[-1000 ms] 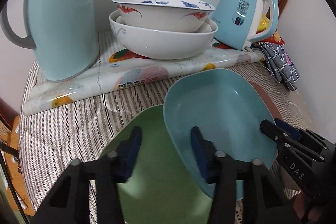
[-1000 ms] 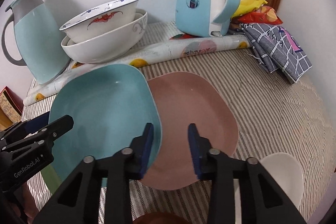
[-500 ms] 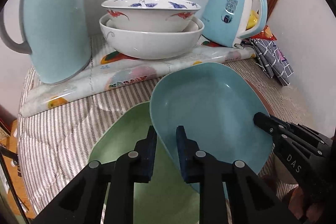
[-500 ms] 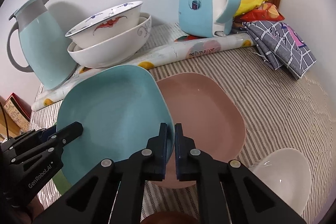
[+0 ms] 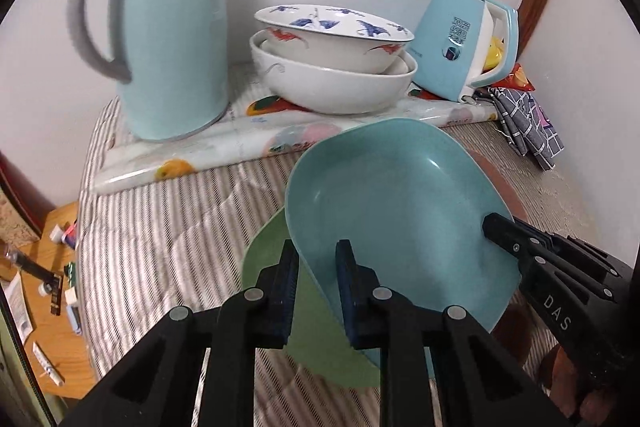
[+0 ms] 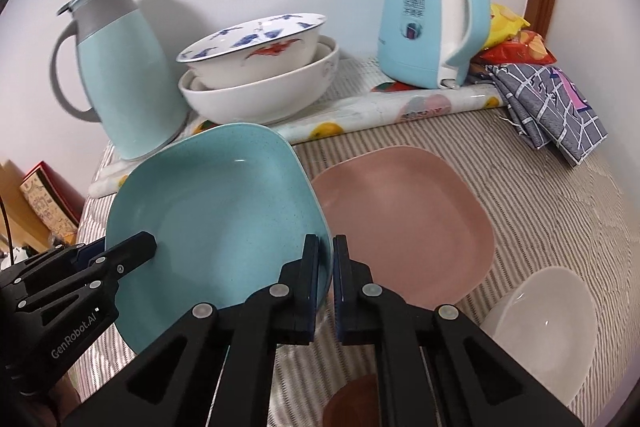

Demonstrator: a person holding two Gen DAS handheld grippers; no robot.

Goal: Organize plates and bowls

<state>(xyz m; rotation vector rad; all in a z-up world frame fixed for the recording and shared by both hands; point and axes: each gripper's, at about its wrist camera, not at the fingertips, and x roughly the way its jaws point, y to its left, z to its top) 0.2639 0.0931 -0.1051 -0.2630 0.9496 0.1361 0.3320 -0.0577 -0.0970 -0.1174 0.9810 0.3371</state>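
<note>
On a striped tabletop (image 6: pixel 520 163) against a white wall, a tall pale-blue jug (image 6: pixel 120 83) stands at the back left, a pale-blue kettle (image 6: pixel 424 19) at the back right, and between them two white bowls (image 6: pixel 260 83) sit nested, the painted one inside the plain one. Nearer the cameras, a blue plate (image 6: pixel 216 227) is tilted and looks raised clear of the cloth, gripped at both sides. To its right a pink plate (image 6: pixel 404 223) lies flat on the tabletop; partly beneath its left edge, in the left wrist view, lies a green plate (image 5: pixel 272 263). A small white bowl (image 6: pixel 544 327) sits at the near right, apart from the pink plate. The left hand-held gripper (image 5: pixel 316 287) is clamped on the blue plate's left rim, its jaws having just closed onto it. The right hand-held gripper (image 6: pixel 325 279) pinches the right rim, also freshly closed. Judging by this, the two big bowls are already stacked, while all three plates and the small bowl remain to be gathered; the blue plate seems to be the first, and could go onto either neighbouring plate
</note>
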